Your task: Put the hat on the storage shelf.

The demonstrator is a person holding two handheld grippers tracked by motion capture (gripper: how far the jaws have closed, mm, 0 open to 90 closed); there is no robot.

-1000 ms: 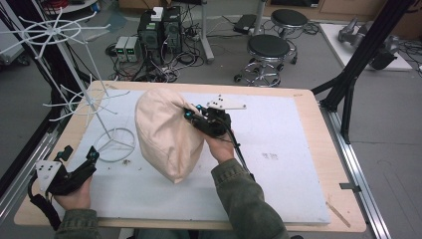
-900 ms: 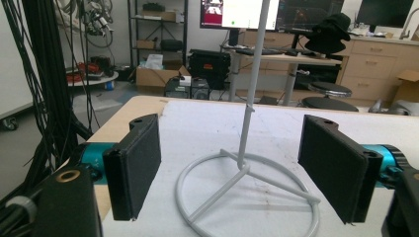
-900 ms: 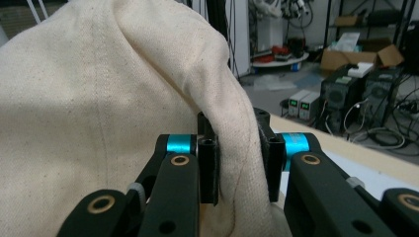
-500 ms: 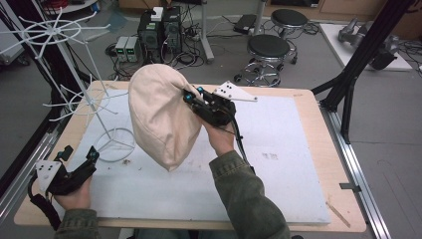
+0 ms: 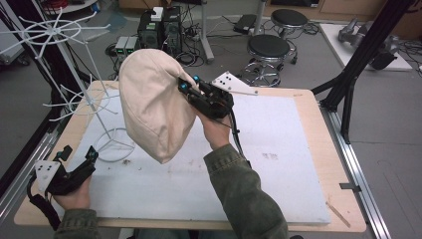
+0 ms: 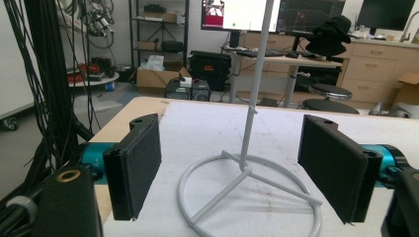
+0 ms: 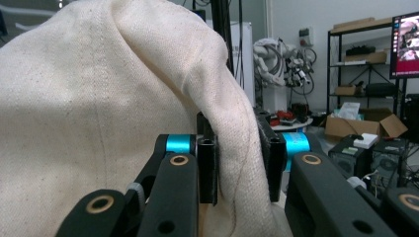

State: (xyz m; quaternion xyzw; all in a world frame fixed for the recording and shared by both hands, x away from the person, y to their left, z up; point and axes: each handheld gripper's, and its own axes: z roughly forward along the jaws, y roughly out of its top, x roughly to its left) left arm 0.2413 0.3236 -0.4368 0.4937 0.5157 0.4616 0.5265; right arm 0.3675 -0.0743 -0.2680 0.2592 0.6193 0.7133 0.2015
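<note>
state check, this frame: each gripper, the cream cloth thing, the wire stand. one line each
Right gripper: shut on the cream fabric hat, jaws pinching a fold of its cloth.
Cream fabric hat: lifted clear of the table, hanging limp from the right gripper.
Left gripper: open, empty, low at the near left table edge, jaws facing the stand's ring base.
White wire rack stand: upright on the white mat, nothing hung on it.

Cloth bag (image 5: 152, 107) hangs above the mat (image 5: 278, 149), right of the wire stand (image 5: 79, 94).
</note>
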